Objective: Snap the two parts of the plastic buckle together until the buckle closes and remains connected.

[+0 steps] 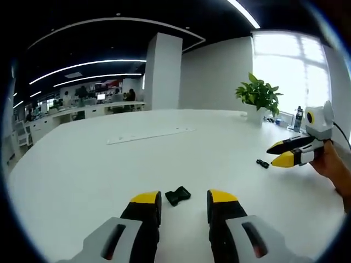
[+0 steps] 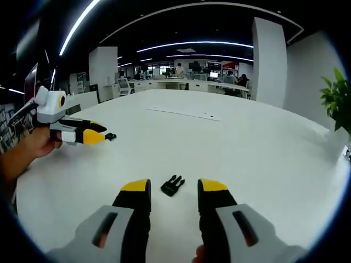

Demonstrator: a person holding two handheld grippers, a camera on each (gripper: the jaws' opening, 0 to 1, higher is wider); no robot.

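Left gripper [image 1: 184, 200]: we count two yellow-tipped fingers [image 1: 146, 198] at the bottom centre of the left gripper view, spread apart and gripping nothing.

Socket half of the buckle [image 1: 177, 195]: one black piece, lying flat on the worktop [image 1: 109, 170] between those two fingertips, low in the frame and just above centre-bottom. We cannot tell whether either finger touches it. In the right gripper view we see the same piece as a small dark shape [image 2: 111, 136] just beyond the tip of the left gripper, at middle left.

Right gripper [image 2: 173, 186]: two yellow-tipped fingers [image 2: 135, 186] at the bottom centre of the right gripper view, likewise parted and holding nothing. In the left gripper view we see it [image 1: 279, 154] at the right edge, held by one hand [image 1: 334, 164].

Pronged half of the buckle [image 2: 172, 186]: one black piece, flat on the worktop between the right gripper's fingertips, contact not clear. In the left gripper view it shows as a small dark piece [image 1: 262, 163] just left of the right gripper's tip.

Count of buckle parts: two, well apart, not joined.

Worktop: one, white and broad. On it, towards the far side, one long pale strip [image 1: 151, 135].

Potted plant [image 1: 259, 94]: one, green-leaved, upper right of the left gripper view.

White pillar [image 1: 162, 71]: one, upper centre.
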